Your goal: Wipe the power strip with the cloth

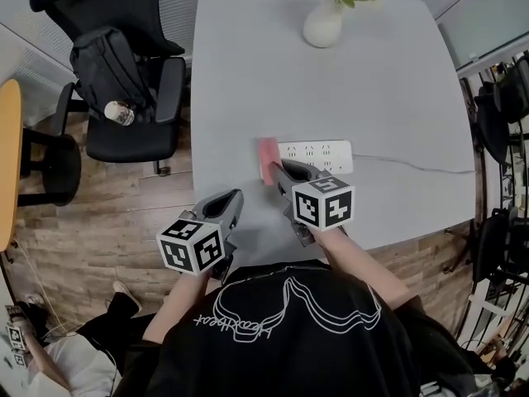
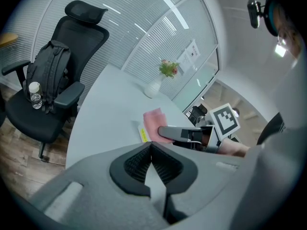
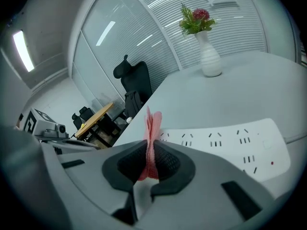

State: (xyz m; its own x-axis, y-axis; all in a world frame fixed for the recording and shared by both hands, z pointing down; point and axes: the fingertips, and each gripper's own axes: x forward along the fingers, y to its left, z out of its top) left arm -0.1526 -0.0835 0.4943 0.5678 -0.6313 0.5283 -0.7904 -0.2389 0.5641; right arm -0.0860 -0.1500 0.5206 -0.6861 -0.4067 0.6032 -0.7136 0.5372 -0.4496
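White rectangular plastic power strip (image 1: 318,154) lies near the front middle of the pale grey table (image 1: 248,73), its thin cable (image 1: 413,166) running off to the right. At the left, the left gripper (image 1: 232,201) hovers over the near table edge, its jaws pressed together on nothing, clear of the strip. Right of it, the folded pink cloth (image 1: 268,159) stands at the strip's left end, pinched upright between the jaws of the right gripper (image 1: 279,172). The wipe looks to be at one end of a stroke. Next, the cloth needs laying flatter on the socket face and drawing rightward toward the cable. The light strip may slide unless the left gripper steadies it.
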